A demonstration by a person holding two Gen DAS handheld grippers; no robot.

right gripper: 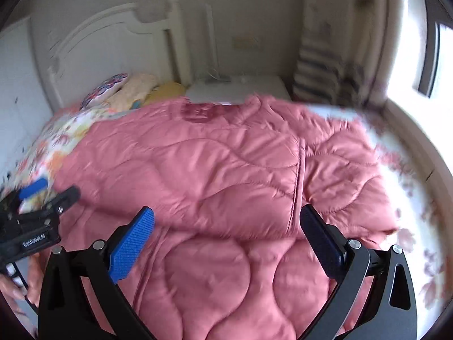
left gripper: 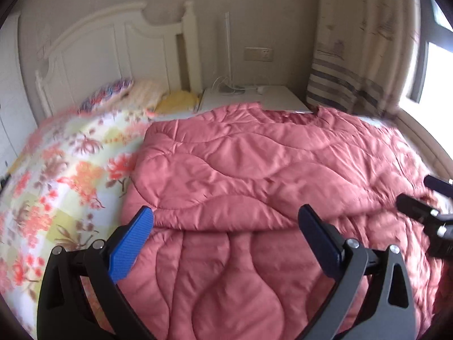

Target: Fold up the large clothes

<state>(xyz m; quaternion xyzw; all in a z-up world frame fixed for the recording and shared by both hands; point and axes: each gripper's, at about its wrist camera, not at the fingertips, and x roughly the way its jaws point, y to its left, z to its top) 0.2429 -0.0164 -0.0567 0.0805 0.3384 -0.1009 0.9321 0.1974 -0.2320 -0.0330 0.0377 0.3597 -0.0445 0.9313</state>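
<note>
A large pink quilted coat (left gripper: 254,175) (right gripper: 215,175) lies spread on a bed, its collar toward the headboard. One layer is folded over, and its edge runs across the coat just beyond both grippers. My left gripper (left gripper: 226,223) hovers open above the coat's near part, nothing between its blue pads. My right gripper (right gripper: 228,223) is also open over the coat, empty. Each gripper shows in the other's view: the right gripper (left gripper: 424,198) at the right edge, the left gripper (right gripper: 48,192) at the left edge with a hand below it.
A floral bedsheet (left gripper: 56,175) covers the bed left of the coat and shows on its right (right gripper: 410,198). Pillows (left gripper: 119,93) lie by the white headboard (left gripper: 113,45). A white nightstand (left gripper: 254,99) with a lamp stands behind the coat. A striped curtain (left gripper: 354,56) hangs by a bright window.
</note>
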